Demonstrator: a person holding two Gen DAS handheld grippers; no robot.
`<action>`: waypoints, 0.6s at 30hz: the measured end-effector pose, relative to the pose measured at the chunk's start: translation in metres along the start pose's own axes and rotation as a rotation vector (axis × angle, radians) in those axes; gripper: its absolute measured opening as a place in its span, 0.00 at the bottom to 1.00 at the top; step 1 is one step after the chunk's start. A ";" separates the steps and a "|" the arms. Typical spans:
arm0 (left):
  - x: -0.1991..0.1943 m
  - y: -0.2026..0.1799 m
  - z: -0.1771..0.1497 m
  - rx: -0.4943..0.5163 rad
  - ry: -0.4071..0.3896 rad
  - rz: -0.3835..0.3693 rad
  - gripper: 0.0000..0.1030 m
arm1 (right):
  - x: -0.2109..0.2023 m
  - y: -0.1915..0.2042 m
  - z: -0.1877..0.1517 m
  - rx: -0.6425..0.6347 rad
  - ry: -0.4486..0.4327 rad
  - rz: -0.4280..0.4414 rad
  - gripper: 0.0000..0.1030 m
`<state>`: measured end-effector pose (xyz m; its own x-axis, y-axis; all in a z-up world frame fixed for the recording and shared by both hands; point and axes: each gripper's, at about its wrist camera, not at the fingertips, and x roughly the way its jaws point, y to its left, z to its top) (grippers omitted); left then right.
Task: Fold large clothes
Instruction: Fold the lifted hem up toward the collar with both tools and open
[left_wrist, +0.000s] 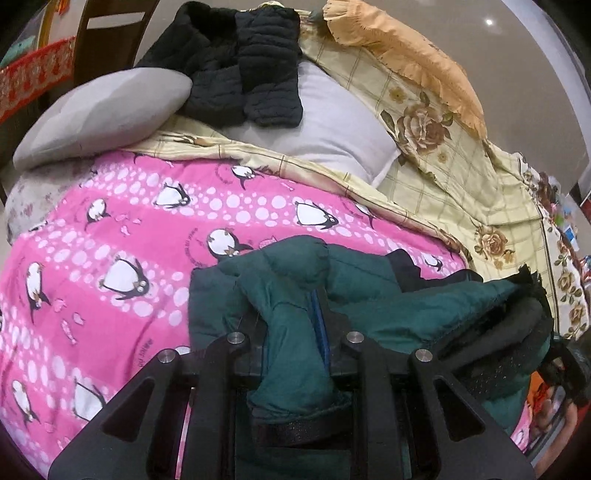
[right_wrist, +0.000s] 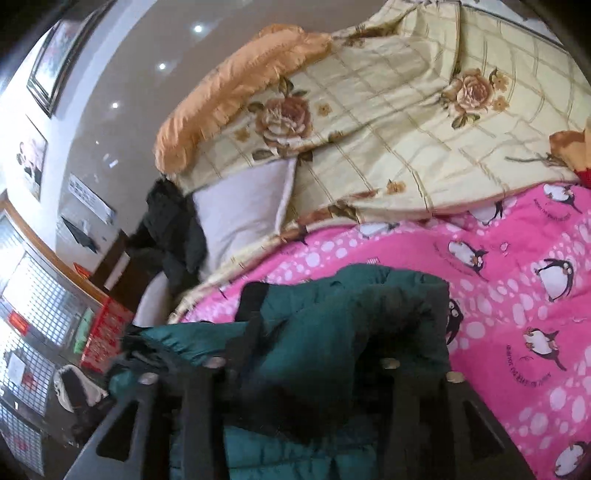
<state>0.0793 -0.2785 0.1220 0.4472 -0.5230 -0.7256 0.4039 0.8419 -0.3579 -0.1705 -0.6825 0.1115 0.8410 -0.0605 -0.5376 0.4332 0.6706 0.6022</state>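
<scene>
— How many things are on the bed?

— One green jacket, puffy, bunched at the near edge of the pink penguin blanket. One black jacket lies folded at the far end, across two grey pillows. One cream quilt with roses and an orange frill runs along the far side.

— And your claws?

— My left claw is pressed together, pinching a fold of the green jacket between its fingers. My right claw stands spread: its two dark fingers sit either side of the jacket's dark fur trim without pressing it. That view is blurred.

— Room to move?

— The pink blanket lies bare to the left of the jacket in the left view and to the right of it in the right view. The jacket's bulk hangs toward me, just beside both claws.

— Any writing?

— Small curved print beside the penguins, too small to read. Papers on the wall, also unreadable.
</scene>
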 end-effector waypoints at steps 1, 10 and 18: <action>0.001 -0.001 0.000 0.000 0.005 -0.003 0.19 | -0.010 0.003 0.001 0.003 -0.026 0.003 0.72; 0.000 -0.004 0.001 -0.008 0.011 -0.009 0.21 | -0.073 0.102 -0.040 -0.371 -0.022 0.044 0.75; -0.019 0.004 0.009 0.005 0.065 -0.074 0.29 | 0.057 0.165 -0.108 -0.581 0.146 -0.117 0.58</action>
<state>0.0799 -0.2663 0.1394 0.3638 -0.5738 -0.7337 0.4376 0.8007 -0.4092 -0.0863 -0.4959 0.1168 0.7274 -0.0835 -0.6811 0.2378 0.9617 0.1361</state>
